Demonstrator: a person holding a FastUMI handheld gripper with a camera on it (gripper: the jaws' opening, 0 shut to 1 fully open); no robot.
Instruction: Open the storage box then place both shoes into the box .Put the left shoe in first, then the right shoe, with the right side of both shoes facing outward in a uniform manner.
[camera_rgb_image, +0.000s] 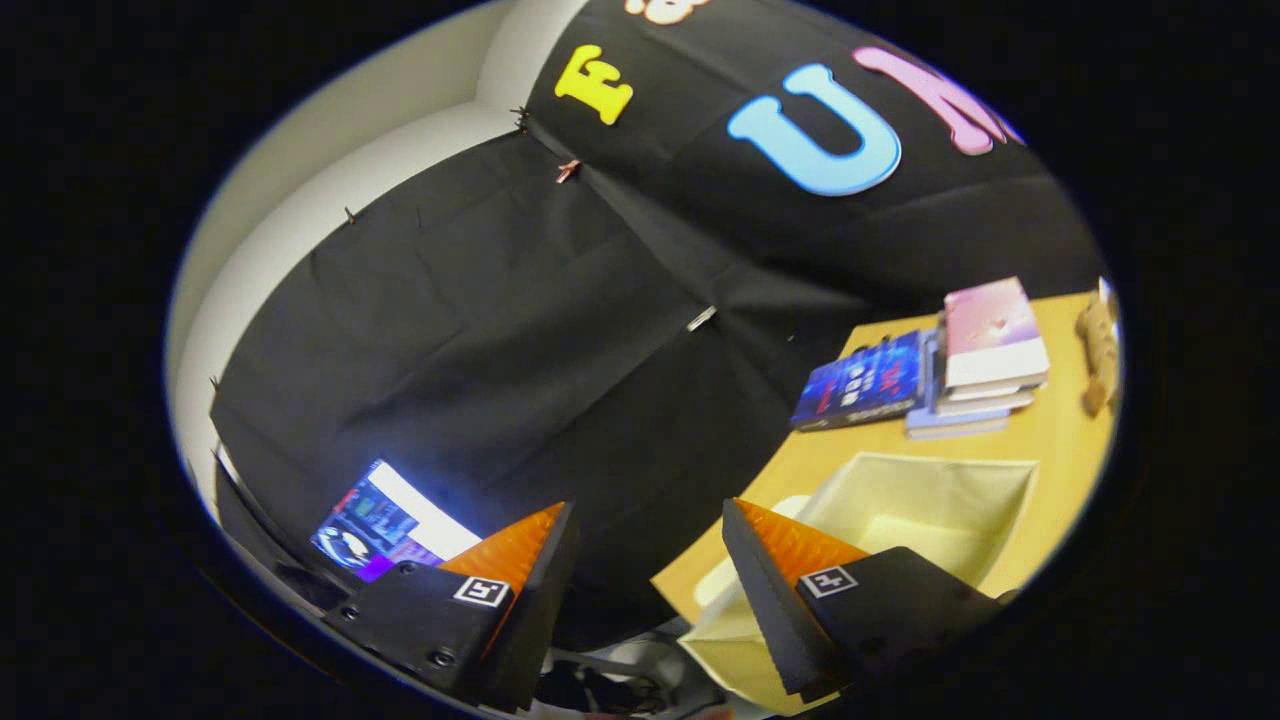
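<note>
My gripper (648, 512) is open, tilted hard, with a wide gap and nothing between its fingers. It points at the black cloth wall rather than at the table. The pale cream storage box (930, 505) stands open on the wooden table (1050, 440), beside and just beyond the right finger (790, 560). The part of its inside that shows looks bare. A cream flap or lid (735, 645) hangs near the table's edge under the right finger.
Beyond the box, a blue book (862, 382) lies next to a stack of books (985, 355) with a pink one on top. A brown toy (1098, 350) lies further along the table. A lit screen (385, 520) glows past the left finger.
</note>
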